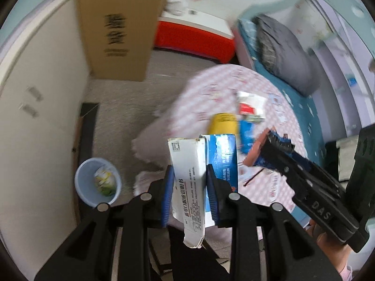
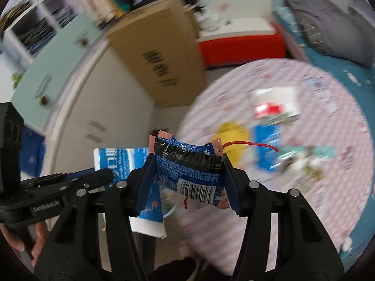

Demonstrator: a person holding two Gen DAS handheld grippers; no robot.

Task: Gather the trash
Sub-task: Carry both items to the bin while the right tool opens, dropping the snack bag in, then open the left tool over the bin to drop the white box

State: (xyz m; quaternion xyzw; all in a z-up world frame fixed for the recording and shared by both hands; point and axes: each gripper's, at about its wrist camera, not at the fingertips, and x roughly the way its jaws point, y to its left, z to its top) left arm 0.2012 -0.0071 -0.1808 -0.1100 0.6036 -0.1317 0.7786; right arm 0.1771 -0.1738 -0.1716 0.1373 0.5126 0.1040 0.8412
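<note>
My left gripper [image 1: 190, 175] is shut on a white and blue carton box [image 1: 189, 175], held upright in the air over the table's near edge. The box also shows in the right wrist view [image 2: 117, 161]. My right gripper [image 2: 187, 164] is shut on a blue snack wrapper [image 2: 187, 171] with pink crimped ends; it shows in the left wrist view [image 1: 267, 149] too. A light blue trash bin [image 1: 98, 181] stands on the floor at lower left, with a crumpled wrapper inside. On the round table lie a yellow item [image 1: 222, 123], a blue packet [image 1: 246, 133] and a red and white packet [image 1: 249, 105].
The round table [image 1: 211, 89] has a pink checked cloth. A tall cardboard box [image 1: 119, 25] leans against the white cabinet [image 1: 39, 107]. A red and white chest [image 1: 194, 37] stands behind. A bed with a grey pillow [image 1: 283, 51] is at the right.
</note>
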